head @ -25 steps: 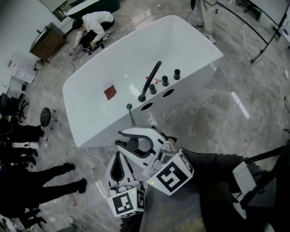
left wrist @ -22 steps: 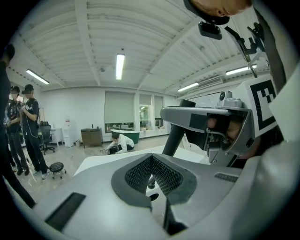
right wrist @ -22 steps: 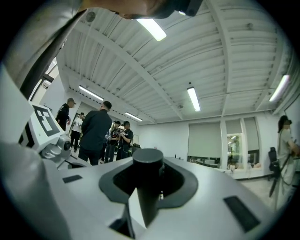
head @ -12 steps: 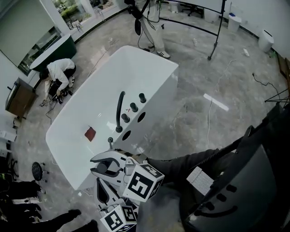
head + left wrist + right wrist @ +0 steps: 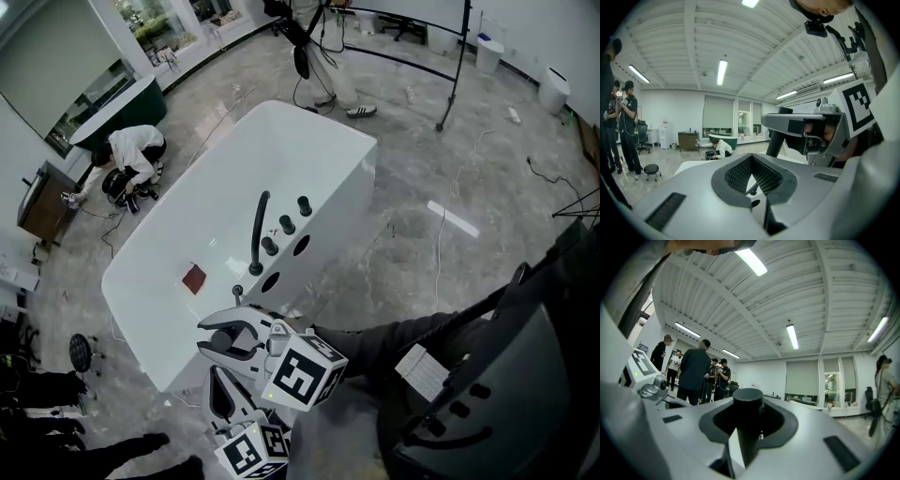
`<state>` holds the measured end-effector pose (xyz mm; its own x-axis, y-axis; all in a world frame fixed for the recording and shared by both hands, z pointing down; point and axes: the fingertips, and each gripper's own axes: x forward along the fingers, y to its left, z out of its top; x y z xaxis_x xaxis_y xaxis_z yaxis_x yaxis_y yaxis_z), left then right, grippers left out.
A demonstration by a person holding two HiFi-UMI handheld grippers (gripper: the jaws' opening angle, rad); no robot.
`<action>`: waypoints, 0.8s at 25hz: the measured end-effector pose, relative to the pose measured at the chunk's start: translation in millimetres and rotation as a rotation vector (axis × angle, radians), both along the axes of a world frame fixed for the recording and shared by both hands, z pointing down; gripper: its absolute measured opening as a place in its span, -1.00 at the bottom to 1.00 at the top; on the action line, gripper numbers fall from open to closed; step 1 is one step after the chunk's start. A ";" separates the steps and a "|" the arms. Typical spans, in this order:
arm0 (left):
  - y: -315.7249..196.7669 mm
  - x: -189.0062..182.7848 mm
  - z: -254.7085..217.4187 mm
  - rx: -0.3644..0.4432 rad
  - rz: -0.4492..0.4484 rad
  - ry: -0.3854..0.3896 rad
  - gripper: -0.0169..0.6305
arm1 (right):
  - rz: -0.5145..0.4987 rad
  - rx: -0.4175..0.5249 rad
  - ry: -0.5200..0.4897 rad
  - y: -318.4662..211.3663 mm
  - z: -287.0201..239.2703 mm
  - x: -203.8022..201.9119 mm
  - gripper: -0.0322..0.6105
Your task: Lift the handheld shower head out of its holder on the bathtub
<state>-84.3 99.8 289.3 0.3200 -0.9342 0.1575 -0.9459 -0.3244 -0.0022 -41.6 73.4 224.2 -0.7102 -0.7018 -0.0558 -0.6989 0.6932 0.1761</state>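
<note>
We see the right tongs [image 5: 206, 339] clamped on the black cylindrical handheld shower head [image 5: 748, 405]. The shower head stands upright in the rounded recess between the two dark pads, its flat top rising a little above them. In the left gripper view the same black cylinder passes through the right tongs, showing both above and below them.

The left tongs [image 5: 217, 370] are together at the tips and hold nothing. Only the diamond-shaped gap between their meshed pads stays clear, and through it we see a part of the tub. They lie just nearer than the right tongs and slightly to the left of the square-marker cube [image 5: 302, 370]. They are close beside the shower head without touching it.

The held shower head hangs at the near side of the white freestanding bathtub [image 5: 333, 202], by the near-left stretch of its rim. Just beyond the tips of the right tongs, a small dark-topped fitting [image 5: 237, 292] stands on that rim. We cannot tell whether anything joins it to the shower head.

Farther along the same rim rise a black curved spout [image 5: 258, 230] and three black round knobs [image 5: 286, 225]. A red-brown square patch [image 5: 194, 278] lies on the tub floor to the left. At far left a person in a white top [image 5: 136, 150] crouches on the grey marbled floor [image 5: 422, 244].
</note>
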 end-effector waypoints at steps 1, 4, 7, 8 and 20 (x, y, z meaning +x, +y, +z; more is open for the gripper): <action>2.3 2.0 0.3 -0.002 0.005 -0.002 -0.94 | 0.002 -0.001 -0.001 1.5 -0.8 2.3 -0.58; -0.4 -0.8 -3.0 -0.010 0.036 -0.003 -0.94 | 0.020 0.035 0.030 -1.4 -5.9 0.2 -0.58; 15.2 -5.1 -17.6 -0.011 0.032 -0.014 -0.94 | 0.000 0.070 0.047 12.4 -23.2 -4.5 -0.58; 20.5 -5.2 -20.8 0.000 0.026 -0.016 -0.94 | -0.005 0.062 0.035 17.1 -26.1 -4.1 -0.58; -1.1 -1.3 -6.7 -0.015 -0.018 -0.027 -0.94 | -0.019 -0.064 -0.029 -6.5 5.8 4.4 -0.58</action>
<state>-85.6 98.7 282.5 0.2988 -0.9372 0.1797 -0.9512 -0.3077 -0.0235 -37.1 66.9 230.0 -0.7222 -0.6910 -0.0316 -0.6896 0.7156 0.1109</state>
